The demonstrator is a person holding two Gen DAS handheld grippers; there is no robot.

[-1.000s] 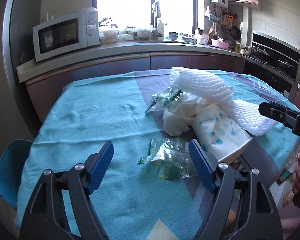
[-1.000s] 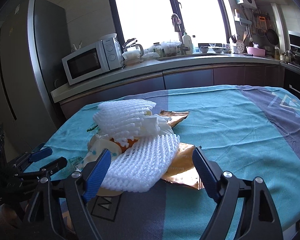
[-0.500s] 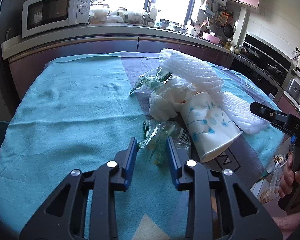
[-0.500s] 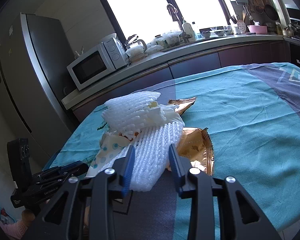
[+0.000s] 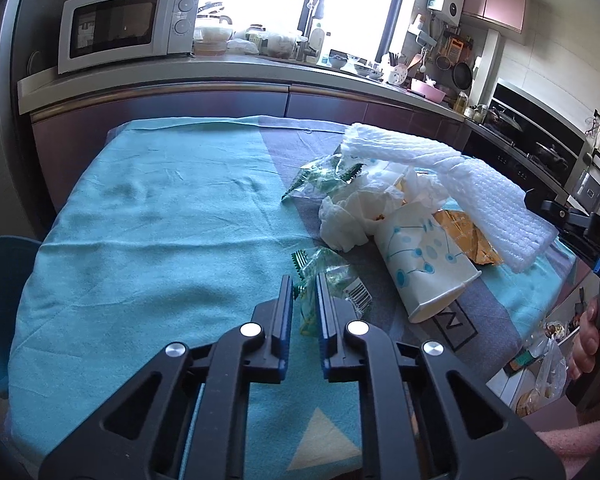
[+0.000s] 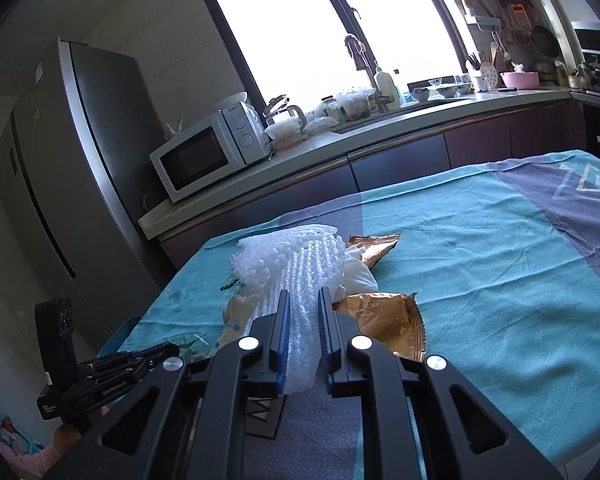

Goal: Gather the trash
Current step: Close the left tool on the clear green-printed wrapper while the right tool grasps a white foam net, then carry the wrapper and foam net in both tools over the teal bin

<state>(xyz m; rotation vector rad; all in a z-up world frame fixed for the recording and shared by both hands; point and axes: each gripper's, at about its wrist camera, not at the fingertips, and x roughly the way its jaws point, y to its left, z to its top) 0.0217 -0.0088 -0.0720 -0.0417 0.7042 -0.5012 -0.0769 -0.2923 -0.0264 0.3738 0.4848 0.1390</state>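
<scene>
Two grippers are closing: the left gripper (image 5: 303,300) pinches a clear green wrapper (image 5: 327,276) at lower centre, the right gripper (image 6: 303,312) squeezes one of two white foam nets (image 6: 300,280). One paper cup (image 5: 424,264) lies tipped at centre right, two gold wrappers (image 6: 384,320) partly hidden beneath the pile

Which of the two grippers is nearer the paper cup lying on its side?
Left. The left gripper is closing on a clear wrapper beside the paper cup; the right gripper is closing on foam netting beyond it.

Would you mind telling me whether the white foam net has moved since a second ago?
Yes. Its near end has lifted off the gold wrapper, pinched between the closing right gripper fingers.
</scene>
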